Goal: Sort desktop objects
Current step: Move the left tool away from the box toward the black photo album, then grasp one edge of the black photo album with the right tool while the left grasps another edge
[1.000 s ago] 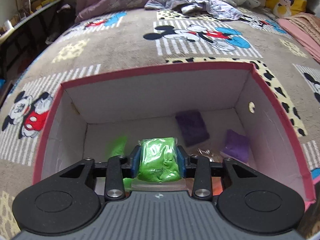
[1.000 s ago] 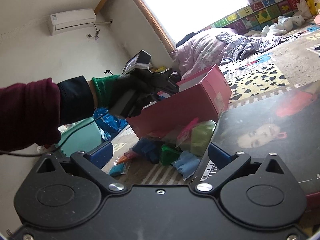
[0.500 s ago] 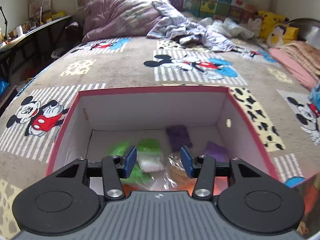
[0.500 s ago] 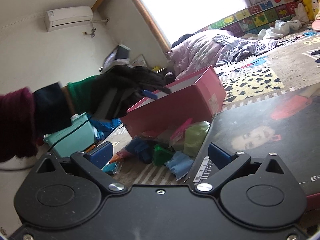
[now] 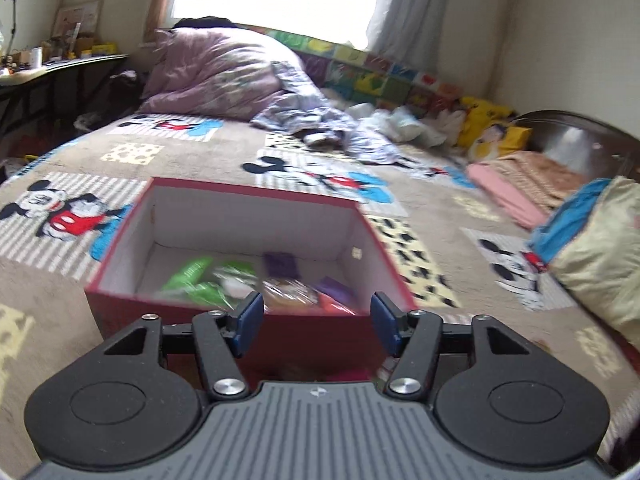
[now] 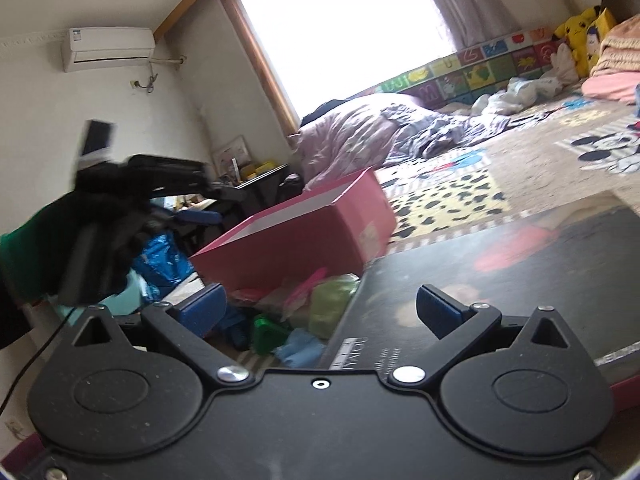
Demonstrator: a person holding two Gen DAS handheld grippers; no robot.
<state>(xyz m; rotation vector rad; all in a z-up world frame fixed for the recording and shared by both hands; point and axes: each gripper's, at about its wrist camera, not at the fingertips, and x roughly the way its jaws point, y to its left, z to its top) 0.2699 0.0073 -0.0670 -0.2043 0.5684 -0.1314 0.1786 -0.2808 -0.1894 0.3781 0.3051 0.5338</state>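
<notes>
A bright window with a pale curtain stands at twelve o'clock in the white wall, an air conditioner hangs at ten o'clock, and below lies a bed with a cartoon-mouse cover, a crumpled purple quilt and yellow plush toys at two o'clock.

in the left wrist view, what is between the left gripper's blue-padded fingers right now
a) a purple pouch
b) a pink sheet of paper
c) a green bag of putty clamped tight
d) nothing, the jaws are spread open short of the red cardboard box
d: the left gripper has its jaws wide apart with nothing between them, and the green bags lie inside the red cardboard box with the purple pouches.
</notes>
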